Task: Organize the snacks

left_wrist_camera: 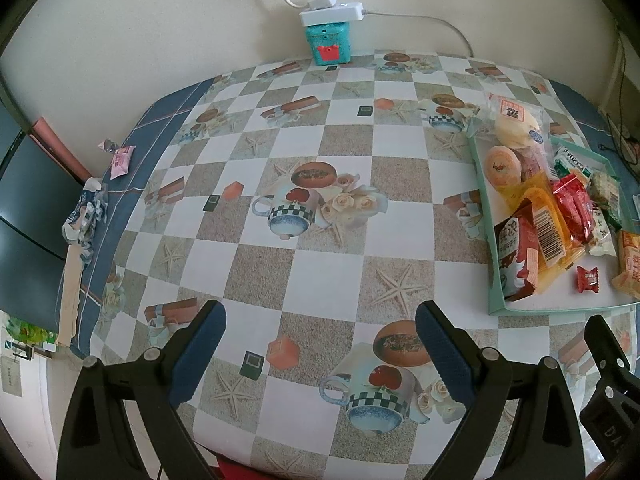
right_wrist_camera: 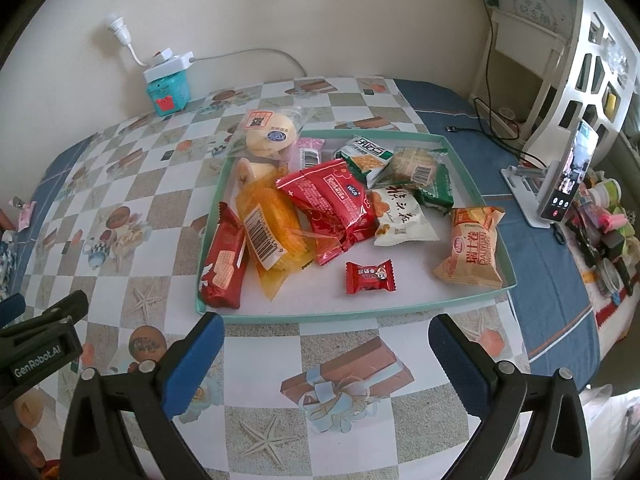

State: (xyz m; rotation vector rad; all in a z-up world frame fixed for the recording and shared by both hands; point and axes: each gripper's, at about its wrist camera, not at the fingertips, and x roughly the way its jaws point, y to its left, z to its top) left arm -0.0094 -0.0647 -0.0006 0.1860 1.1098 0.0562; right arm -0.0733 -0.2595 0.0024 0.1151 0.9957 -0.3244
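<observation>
Two grippers, left gripper (left_wrist_camera: pixel 320 320) and right gripper (right_wrist_camera: pixel 326 332), both spread wide and holding nothing. The checkered tablecloth (left_wrist_camera: pixel 304 272) fills the left view's centre; the snack tray (right_wrist_camera: pixel 348 314) sits mid-frame in the right view, red candy (right_wrist_camera: pixel 370 277) near its front rim. Only the right view shows a phone (right_wrist_camera: pixel 568 176), right edge; teal box (left_wrist_camera: pixel 329 44) top centre.

Orange snack pack (left_wrist_camera: pixel 630 264) (right edge) is cut off; label unreadable.
</observation>
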